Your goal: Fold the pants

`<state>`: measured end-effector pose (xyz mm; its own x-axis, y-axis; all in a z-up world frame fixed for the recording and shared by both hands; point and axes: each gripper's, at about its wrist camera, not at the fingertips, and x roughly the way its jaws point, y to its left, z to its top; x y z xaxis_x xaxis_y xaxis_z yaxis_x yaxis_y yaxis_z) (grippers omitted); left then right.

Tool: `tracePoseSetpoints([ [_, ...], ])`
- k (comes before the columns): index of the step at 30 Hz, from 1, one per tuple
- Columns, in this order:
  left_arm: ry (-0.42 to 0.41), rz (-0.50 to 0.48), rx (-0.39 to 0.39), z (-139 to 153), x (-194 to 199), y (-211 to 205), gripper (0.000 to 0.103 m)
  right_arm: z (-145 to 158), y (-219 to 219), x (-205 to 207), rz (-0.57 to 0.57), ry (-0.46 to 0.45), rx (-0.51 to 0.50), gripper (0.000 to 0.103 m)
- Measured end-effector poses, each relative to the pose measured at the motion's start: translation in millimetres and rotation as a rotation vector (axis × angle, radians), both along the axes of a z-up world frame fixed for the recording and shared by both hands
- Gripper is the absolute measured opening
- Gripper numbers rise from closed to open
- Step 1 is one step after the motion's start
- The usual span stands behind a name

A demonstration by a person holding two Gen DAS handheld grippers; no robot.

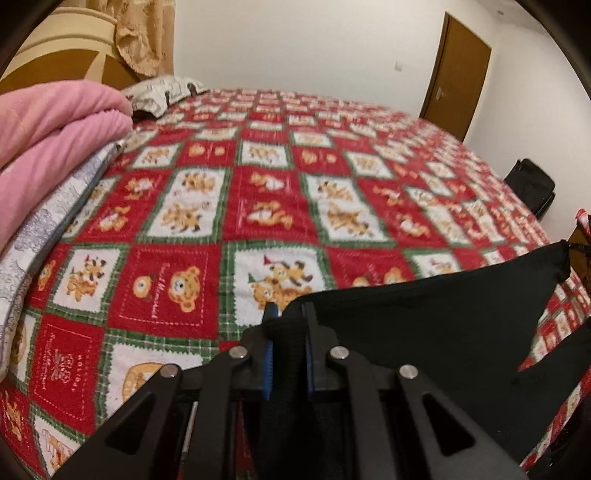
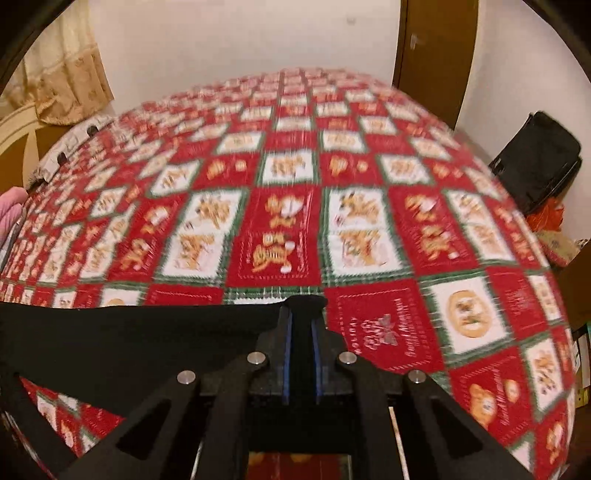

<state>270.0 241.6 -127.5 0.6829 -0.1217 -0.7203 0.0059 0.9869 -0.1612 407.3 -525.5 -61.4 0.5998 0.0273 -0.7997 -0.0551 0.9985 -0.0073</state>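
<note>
Left wrist view: the left gripper (image 1: pixel 289 314) is clenched on black fabric pants (image 1: pixel 424 295), stretched toward 3 o'clock over the red, white and green checked bedspread (image 1: pixel 221 206); a folded pink blanket (image 1: pixel 55 133) is seen at 10 o'clock.

Right wrist view: the right gripper (image 2: pixel 303 314) is clamped on the pants (image 2: pixel 147 339), which spread toward 9 o'clock.

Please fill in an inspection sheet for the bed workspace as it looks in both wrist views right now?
Surface: bed under a red, white and green checked blanket, lying flat.
Job's things: black pants, one edge stretched between the two claws, partly raised off the blanket.
Clutter: folded pink blanket on grey-printed bedding at the bed's left edge; pillow at the far end.
Grippers: left claw shut on the pants; right claw shut on the pants.
Cables: nothing seen.
Surroundings: white walls, brown door, beige curtain, black bag beside the bed.
</note>
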Motion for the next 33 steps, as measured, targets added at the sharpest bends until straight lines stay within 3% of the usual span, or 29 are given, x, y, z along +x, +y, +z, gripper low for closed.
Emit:
tracePoseSetpoints([
  [8,-0.113,-0.042,-0.085,24.6,-43.6,0.3,0.013,50.3,-9.3,-85.0,-0.025,-0.144,0.022,0.007],
  [14,-0.155,-0.08,-0.153,17.8,-87.0,2.5,0.013,59.0,-31.2,-152.7,-0.074,-0.209,0.06,0.006],
  [20,-0.184,-0.112,-0.186,-1.4,-132.8,-2.1,0.013,37.1,-41.1,-215.7,-0.115,-0.192,0.105,0.006],
  [23,-0.174,-0.138,-0.164,-19.0,-150.7,-6.9,0.013,15.2,-52.3,-238.3,-0.147,-0.146,0.141,0.006],
  [31,-0.173,-0.147,-0.12,-39.0,-173.6,-11.9,0.016,-21.9,-55.6,-274.6,-0.147,-0.036,0.12,0.007],
  [33,-0.177,-0.146,-0.1,-37.5,-174.1,-13.7,0.016,-21.4,-50.3,-281.9,-0.141,-0.021,0.087,0.014],
])
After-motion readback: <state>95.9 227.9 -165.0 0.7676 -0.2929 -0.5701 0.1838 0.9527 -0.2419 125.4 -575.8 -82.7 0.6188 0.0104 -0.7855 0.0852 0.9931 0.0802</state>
